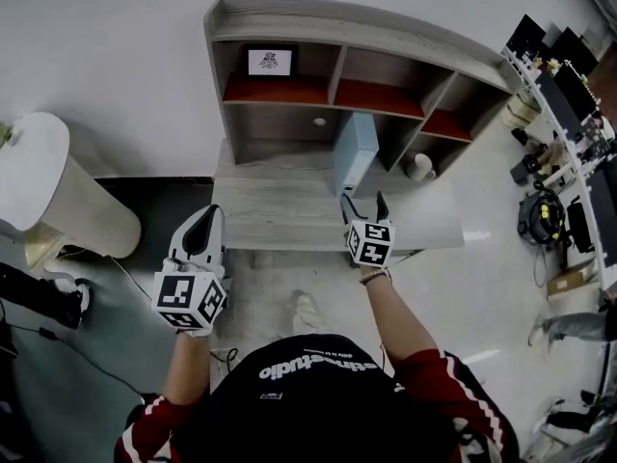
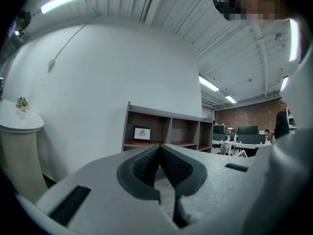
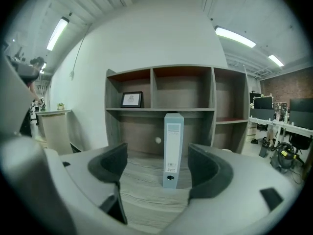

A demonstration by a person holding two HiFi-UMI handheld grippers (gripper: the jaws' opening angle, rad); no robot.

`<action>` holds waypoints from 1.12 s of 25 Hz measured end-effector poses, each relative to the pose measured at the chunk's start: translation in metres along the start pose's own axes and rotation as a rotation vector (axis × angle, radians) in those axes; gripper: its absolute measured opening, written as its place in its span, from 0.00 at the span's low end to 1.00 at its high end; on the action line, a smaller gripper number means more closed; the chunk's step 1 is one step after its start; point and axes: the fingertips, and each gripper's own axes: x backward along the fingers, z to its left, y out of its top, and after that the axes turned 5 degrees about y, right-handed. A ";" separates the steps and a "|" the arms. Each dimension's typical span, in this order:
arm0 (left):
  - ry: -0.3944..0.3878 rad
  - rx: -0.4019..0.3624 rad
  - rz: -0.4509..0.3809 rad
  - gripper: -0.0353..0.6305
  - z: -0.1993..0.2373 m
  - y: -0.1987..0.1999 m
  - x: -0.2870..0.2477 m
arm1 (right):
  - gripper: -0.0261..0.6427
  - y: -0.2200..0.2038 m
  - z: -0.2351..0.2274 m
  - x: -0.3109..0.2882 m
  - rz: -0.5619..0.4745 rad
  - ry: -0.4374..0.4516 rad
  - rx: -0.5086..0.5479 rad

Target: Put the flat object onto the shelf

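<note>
Binder (image 1: 355, 150) stood upright on the desk (image 1: 270, 210), a little right of centre in the head view, and its top rose in front of the lower part of the shelf (image 1: 289, 15). It was not yet in any compartment. In the right gripper view its narrow spine faced the camera at the middle of the frame, so the thin side was offered for a grip.

The right gripper (image 1: 363, 204) was just below the binder in the head view, its fingers wide apart with nothing held. The binder showed in the gap but further back, untouched. I judge the opening was kept wide so that the jaws could pass on both sides of the spine.

The left gripper (image 1: 200, 230) hung at the lower left of the head view, near the left corner of the desk, its fingers pressed together on nothing. It seemed to wait aside, since one gripper was probably enough. The upper left compartment held a frame (image 1: 270, 61). The middle one looked free and was perhaps the easier place.
</note>
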 end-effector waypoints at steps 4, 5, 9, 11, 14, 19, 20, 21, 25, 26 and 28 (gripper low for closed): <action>-0.020 0.001 -0.012 0.06 -0.005 0.004 0.019 | 0.61 0.016 0.013 0.039 -0.028 0.025 -0.003; -0.027 0.001 -0.015 0.06 -0.007 0.004 0.023 | 0.61 0.020 0.015 0.049 -0.036 0.029 -0.004; -0.043 0.005 -0.021 0.06 -0.014 0.006 0.030 | 0.60 0.033 0.022 0.081 -0.063 0.049 -0.010; -0.045 0.002 -0.023 0.06 -0.020 0.006 0.031 | 0.60 0.039 0.025 0.094 -0.076 0.069 -0.015; -0.046 -0.010 -0.023 0.06 -0.032 0.006 0.030 | 0.59 0.047 0.030 0.113 -0.096 0.123 -0.024; -0.025 -0.018 -0.026 0.06 -0.055 0.009 0.029 | 0.59 0.067 0.026 0.149 -0.141 0.197 -0.033; -0.023 -0.022 -0.027 0.06 -0.061 0.010 0.030 | 0.58 0.073 0.022 0.158 -0.149 0.208 -0.034; -0.020 -0.027 -0.029 0.06 -0.067 0.011 0.030 | 0.58 0.080 0.017 0.166 -0.157 0.218 -0.032; -0.010 -0.030 -0.044 0.06 -0.090 0.020 0.029 | 0.56 0.105 -0.007 0.191 -0.187 0.234 -0.026; -0.011 -0.033 -0.047 0.06 -0.096 0.023 0.030 | 0.56 0.109 -0.015 0.197 -0.194 0.230 -0.031; -0.015 -0.044 -0.054 0.06 -0.108 0.028 0.030 | 0.54 0.118 -0.029 0.207 -0.215 0.219 -0.041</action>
